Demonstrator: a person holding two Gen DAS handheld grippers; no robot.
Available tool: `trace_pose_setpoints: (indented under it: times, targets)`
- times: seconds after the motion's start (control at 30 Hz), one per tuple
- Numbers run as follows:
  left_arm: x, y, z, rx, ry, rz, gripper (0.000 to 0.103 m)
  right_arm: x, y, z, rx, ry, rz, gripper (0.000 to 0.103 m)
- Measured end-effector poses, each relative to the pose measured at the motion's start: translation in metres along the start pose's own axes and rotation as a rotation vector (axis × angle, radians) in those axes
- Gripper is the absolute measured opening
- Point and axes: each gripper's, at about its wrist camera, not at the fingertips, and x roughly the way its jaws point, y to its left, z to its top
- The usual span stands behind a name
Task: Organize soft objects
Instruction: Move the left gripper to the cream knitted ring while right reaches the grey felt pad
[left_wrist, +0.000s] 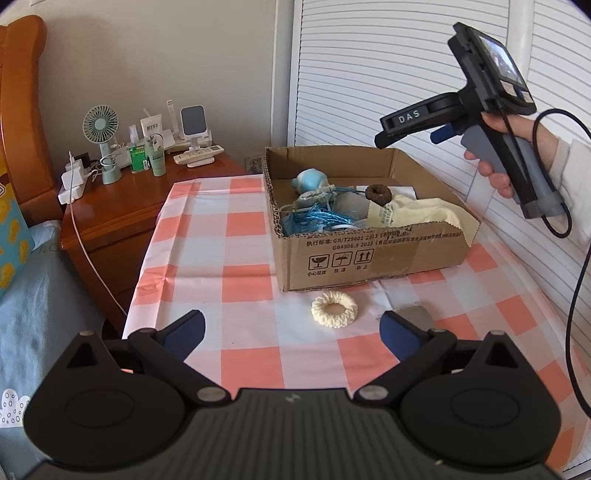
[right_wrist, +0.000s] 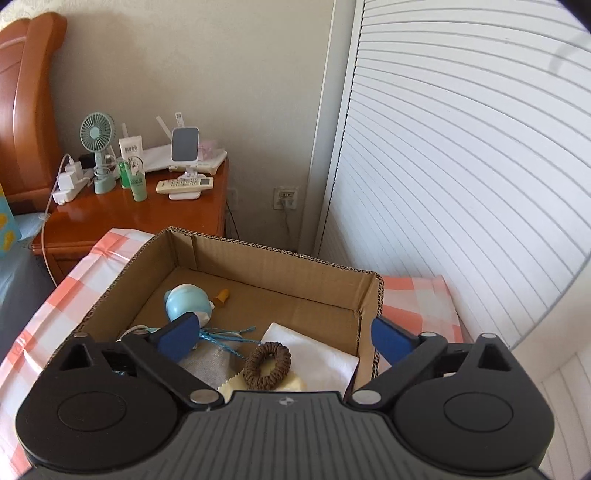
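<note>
Nearest the left wrist camera, the left tongs stand released, nothing between the blue pads, hovering over the checked tabletop. Just beyond them lies the cream crocheted ring, flat on the cloth and just in front of the cardboard box; a grey soft item lies beside it, partly hidden behind the right-hand pad. The ring appears light, springy and easily squashed, with a knitted surface that should not slip; a sensible hold would be across one side of the band, one pad in the central hole and one outside. Farther back, the box already holds a brown crocheted ring resting on a pale yellow cloth, blue cord and a pale blue toy. Above the box, the right tongs are spread wide and empty, with the brown ring lying free beneath them. All contents look limp and unbreakable, so the only likely trouble is snagging loose cord.
</note>
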Motion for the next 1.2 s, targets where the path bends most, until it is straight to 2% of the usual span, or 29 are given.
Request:
trace_pose_setpoints:
  times: [0.27,0.63,0.8,0.97,1.07,1.17,1.2]
  targets:
    - [0.003,0.002,-0.003,-0.027,0.006,-0.006,0.100,-0.043,0.008,-0.018,-0.004,-0.024,0.005,0.103]
    - [-0.001,0.005,-0.006,-0.023,-0.009,0.023,0.101,-0.099,0.039,-0.076,-0.008,-0.071,0.053,0.103]
    - [0.002,0.012,-0.007,-0.047,-0.009,0.034,0.101,-0.103,0.062,-0.119,-0.036,-0.020,0.072,0.103]
    - [0.004,0.017,-0.008,-0.060,-0.002,0.032,0.101,-0.078,0.079,-0.160,-0.028,0.101,0.100,0.103]
    - [0.005,0.017,-0.008,-0.056,0.002,0.035,0.101,-0.063,0.086,-0.174,-0.008,0.149,0.096,0.103]
    - [0.008,0.015,-0.008,-0.048,0.008,0.034,0.101,-0.053,0.096,-0.184,-0.040,0.175,0.042,0.103]
    - [0.009,0.014,-0.008,-0.045,0.012,0.034,0.101,-0.050,0.097,-0.186,-0.045,0.183,0.047,0.103]
